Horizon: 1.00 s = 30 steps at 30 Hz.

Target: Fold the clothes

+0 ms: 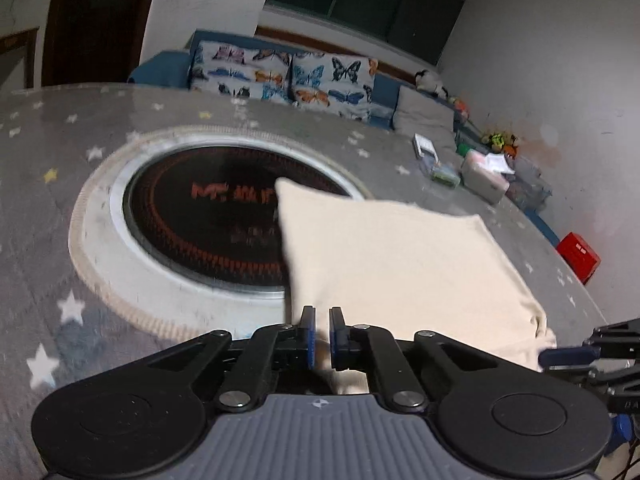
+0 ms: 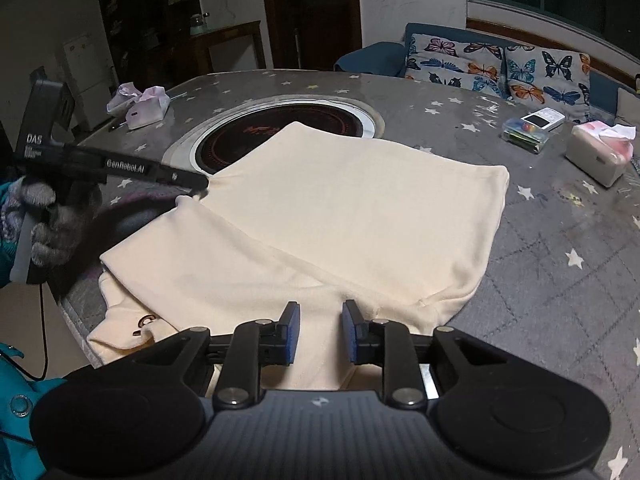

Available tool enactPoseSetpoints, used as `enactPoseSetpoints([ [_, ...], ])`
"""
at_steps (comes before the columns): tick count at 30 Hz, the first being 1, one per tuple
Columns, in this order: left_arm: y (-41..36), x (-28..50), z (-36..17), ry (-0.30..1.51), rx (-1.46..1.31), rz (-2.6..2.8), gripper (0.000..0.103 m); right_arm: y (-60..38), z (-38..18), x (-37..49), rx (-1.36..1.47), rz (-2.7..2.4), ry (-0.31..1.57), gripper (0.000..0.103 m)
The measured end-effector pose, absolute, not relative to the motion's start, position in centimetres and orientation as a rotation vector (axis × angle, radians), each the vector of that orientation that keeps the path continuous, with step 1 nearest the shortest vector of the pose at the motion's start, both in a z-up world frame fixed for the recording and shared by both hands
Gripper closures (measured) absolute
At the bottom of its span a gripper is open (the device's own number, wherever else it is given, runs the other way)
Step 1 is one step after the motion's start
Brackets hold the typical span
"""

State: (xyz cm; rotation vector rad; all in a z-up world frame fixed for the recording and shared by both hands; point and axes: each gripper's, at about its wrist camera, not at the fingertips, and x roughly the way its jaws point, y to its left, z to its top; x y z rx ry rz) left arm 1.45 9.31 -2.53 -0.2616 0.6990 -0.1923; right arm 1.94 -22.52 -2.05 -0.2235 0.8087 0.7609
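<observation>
One cream garment (image 2: 332,216) lies on the star-printed table cover (image 2: 560,280), partly folded, its far corner overlapping the round black hob (image 2: 248,136) set in the table and its near edge hanging at the table's rim.

Left gripper (image 1: 322,334): jaws nearly closed, with cream cloth pinched between the blue pads (image 1: 311,340). In the right wrist view its tip meets the garment's left edge at a raised pucker, which supports a grip reading.

Right gripper (image 2: 320,332): jaws parted, hovering over the near hem; cloth shows in the gap, but the pads do not appear to press it. Contact cannot be confirmed from this angle.

Handling properties (judged): light, soft knit, no stiffness; it will drape and sag from any single hold, and layers may slide over each other on the smooth cover.

Recommended hold: take edges or corners, both layers together, one gripper per corner. Lift low and keep the span taut to prevent bunching.
</observation>
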Motion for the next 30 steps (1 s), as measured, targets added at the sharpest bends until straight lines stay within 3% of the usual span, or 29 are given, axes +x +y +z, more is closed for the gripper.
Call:
enactPoseSetpoints([
  [11, 9.0, 4.7, -3.7, 0.72, -0.21, -0.158, 0.095, -22.6, -1.6, 1.7, -0.237, 0.747, 0.808, 0.075],
  [19, 6.2, -1.9, -0.7, 0.628, -0.039, -0.344, 0.088, -23.4, -0.7, 0.0, -0.273, 0.75, 0.804, 0.075],
  [30, 2.7, -8.7, -1.0, 0.629, 0.127, -0.505, 0.088, -22.8, -1.0, -2.6, -0.359, 0.757, 0.787, 0.075],
])
